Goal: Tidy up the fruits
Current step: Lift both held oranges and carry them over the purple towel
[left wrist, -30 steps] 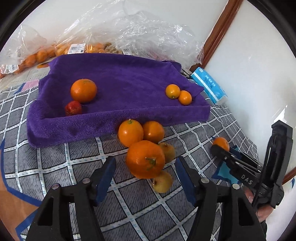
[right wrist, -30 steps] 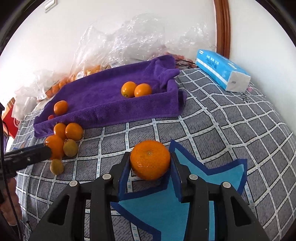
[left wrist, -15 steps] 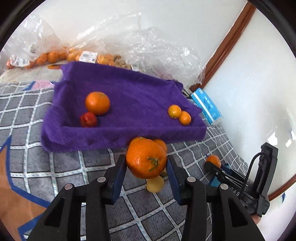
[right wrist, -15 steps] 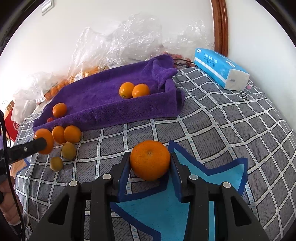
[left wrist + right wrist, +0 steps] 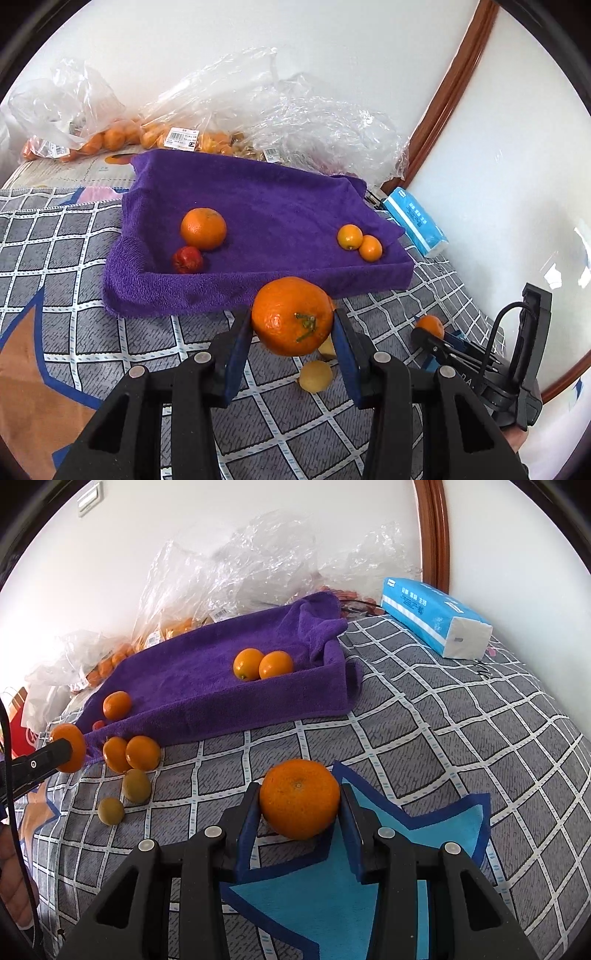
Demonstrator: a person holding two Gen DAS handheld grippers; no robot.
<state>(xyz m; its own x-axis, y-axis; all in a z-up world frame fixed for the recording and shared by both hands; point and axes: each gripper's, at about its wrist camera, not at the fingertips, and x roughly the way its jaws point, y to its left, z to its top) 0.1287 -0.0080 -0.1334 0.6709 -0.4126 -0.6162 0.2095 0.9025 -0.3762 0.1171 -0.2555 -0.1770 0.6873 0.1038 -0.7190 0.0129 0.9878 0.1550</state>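
Left hand-held gripper [image 5: 293, 329] clamps stalked orange [image 5: 291, 315], stalk camera-facing; right hand-held gripper [image 5: 299, 814] clamps plump orange [image 5: 299, 798].

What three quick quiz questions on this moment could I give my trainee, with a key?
1. True or false: the left claw is shut on an orange with its green stem facing the camera.
2. How many fruits lie on the purple towel tray? A) two B) four C) six
3. Fill in: the right claw grips an orange above a ____-coloured star on the bed cover.

Key: 1 true; 2 B, the big orange, the red fruit and two small oranges; 3 blue.
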